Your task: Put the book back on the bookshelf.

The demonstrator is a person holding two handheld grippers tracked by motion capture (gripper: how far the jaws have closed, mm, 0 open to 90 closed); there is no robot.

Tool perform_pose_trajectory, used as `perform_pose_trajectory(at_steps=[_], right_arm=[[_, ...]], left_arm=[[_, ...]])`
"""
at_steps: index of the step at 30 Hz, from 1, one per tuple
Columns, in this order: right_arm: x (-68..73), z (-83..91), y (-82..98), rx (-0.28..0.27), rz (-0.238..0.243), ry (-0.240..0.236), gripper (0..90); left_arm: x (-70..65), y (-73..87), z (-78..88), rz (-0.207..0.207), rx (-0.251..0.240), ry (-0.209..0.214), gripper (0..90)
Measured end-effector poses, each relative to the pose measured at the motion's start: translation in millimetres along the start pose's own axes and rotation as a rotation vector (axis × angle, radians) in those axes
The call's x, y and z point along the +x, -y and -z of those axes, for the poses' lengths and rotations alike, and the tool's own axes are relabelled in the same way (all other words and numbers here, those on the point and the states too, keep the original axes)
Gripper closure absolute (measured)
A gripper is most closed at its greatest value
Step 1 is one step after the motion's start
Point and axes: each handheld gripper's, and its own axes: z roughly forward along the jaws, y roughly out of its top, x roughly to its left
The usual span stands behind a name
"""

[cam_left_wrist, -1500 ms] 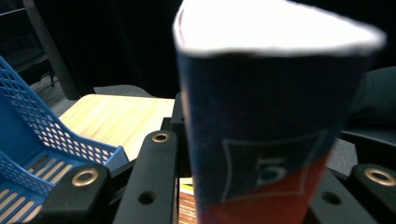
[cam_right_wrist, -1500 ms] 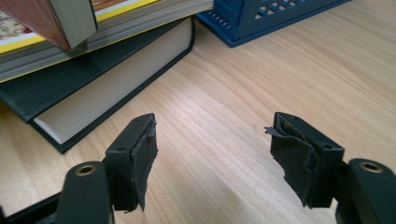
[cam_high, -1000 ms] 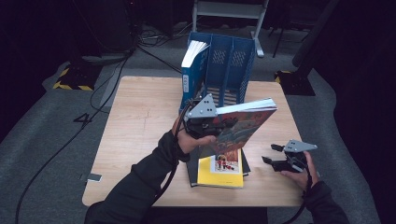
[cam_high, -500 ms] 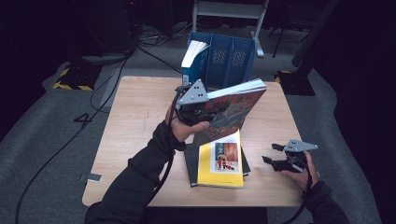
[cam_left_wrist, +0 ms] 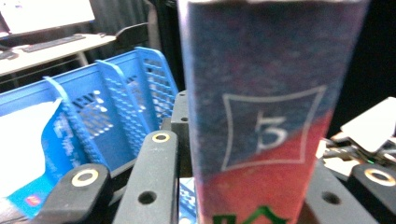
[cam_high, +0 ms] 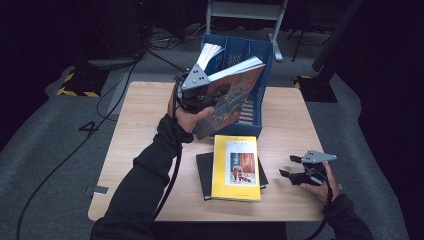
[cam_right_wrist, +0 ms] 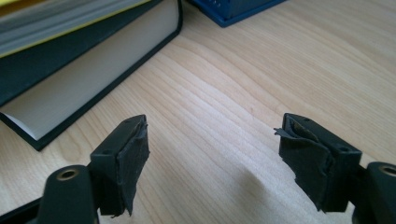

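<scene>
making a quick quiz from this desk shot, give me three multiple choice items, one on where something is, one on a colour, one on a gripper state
1. Where does the yellow book lie?
A. on a dark book on the table
B. inside the file rack
C. on the floor

2. What colour is the file rack?
A. red
B. blue
C. white

3. How does the right gripper stand?
A. shut on a pen
B. shut on the yellow book
C. open, nothing between its jaws

Key: 1 A, the high view shows it stacked on the dark book. 2 B, its slotted walls are blue. 3 C, the right gripper view shows bare wood between the pads; the jaws have just been opening.
</scene>
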Motion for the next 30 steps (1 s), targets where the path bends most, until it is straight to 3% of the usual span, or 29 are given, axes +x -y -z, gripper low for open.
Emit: perform_pose_trajectory(at_steps=[9,18,26,30], right_arm=[[-0.6,-5.6,3.1,0.038,-0.001,-0.003,24.6],[0.0,-7.1,3.8,0.047,0.002,0.001,24.7],[0.7,-7.1,4.2,0.044,0.002,-0.002,24.9],[0.8,-7.1,4.0,0.045,0.005,0.0,25.0]], left_arm=[[18.7,-9.4,-15.4,0.028,0.004,-0.091,74.0],[26.4,-14.3,-40.9,0.059,0.028,-0.143,74.0],[30.8,-16.8,-66.5,0.091,0.049,-0.217,74.1],[33.4,-17.0,-76.1,0.087,0.065,-0.247,74.0]])
